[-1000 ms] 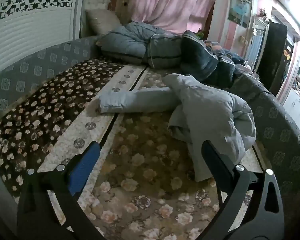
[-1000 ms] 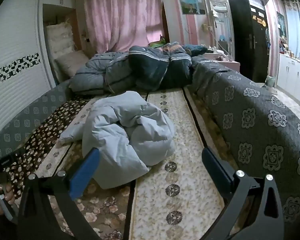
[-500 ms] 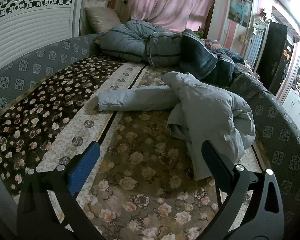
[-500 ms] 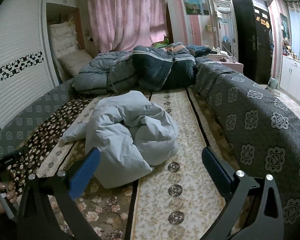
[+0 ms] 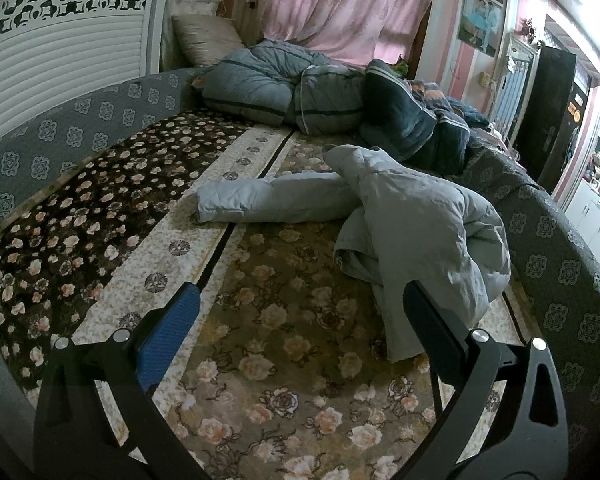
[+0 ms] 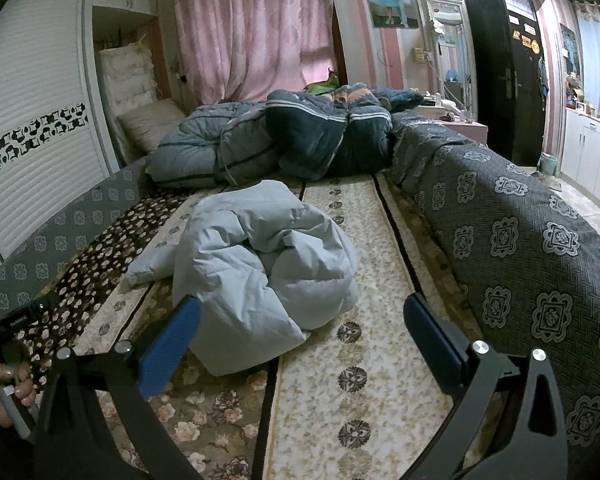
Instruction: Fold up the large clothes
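Note:
A pale blue padded jacket [image 5: 420, 232] lies crumpled on the floral bed cover [image 5: 260, 340], one sleeve [image 5: 268, 200] stretched out to the left. In the right wrist view the jacket [image 6: 260, 264] is a bunched heap just ahead. My left gripper [image 5: 300, 312] is open and empty, held above the cover to the left of the heap. My right gripper [image 6: 300, 320] is open and empty, its left finger [image 6: 168, 344] close to the jacket's near edge. Neither touches the jacket.
Folded grey and dark blue quilts [image 5: 320, 96] and a pillow [image 5: 204, 40] are piled at the bed's far end. A grey patterned cover [image 6: 520, 248] drapes the bed's right side. The white slatted wardrobe [image 5: 60, 48] stands on the left. A hand [image 6: 0, 392] shows at lower left.
Both grippers have moved slightly forward and lower toward the jacket. The jacket has not moved. Both stay open.

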`<state>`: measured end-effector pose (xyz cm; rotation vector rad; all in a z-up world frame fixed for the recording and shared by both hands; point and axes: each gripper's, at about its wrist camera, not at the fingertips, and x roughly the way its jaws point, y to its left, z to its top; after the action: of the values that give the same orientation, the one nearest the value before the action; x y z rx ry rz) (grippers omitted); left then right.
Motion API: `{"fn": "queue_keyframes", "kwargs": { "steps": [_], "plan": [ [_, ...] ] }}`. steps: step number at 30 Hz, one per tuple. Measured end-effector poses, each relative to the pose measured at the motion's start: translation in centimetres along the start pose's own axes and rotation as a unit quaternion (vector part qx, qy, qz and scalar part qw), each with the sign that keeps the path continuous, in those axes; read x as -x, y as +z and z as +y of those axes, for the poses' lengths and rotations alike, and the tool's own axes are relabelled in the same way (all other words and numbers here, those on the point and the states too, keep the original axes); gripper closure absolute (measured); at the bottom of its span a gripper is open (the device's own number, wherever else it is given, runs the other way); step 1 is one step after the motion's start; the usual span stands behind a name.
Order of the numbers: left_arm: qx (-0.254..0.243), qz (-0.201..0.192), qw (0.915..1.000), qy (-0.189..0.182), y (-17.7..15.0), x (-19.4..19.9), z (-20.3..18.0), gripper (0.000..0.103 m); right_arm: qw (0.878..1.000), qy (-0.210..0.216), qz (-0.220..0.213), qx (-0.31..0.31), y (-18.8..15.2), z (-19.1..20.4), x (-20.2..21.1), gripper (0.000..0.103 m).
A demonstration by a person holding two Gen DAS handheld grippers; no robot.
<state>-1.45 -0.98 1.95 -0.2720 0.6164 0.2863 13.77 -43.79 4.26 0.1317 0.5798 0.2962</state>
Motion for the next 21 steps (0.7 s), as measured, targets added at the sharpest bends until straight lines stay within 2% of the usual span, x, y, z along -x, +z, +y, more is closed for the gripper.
{"fn": "queue_keyframes", "kwargs": {
  "steps": [21],
  "plan": [
    [0.004, -0.006, 1.0, 0.001, 0.32, 0.45, 0.1, 0.003, 1.0, -0.001, 0.001, 0.002, -0.37, 0.33, 0.12, 0.002]
  ]
}}
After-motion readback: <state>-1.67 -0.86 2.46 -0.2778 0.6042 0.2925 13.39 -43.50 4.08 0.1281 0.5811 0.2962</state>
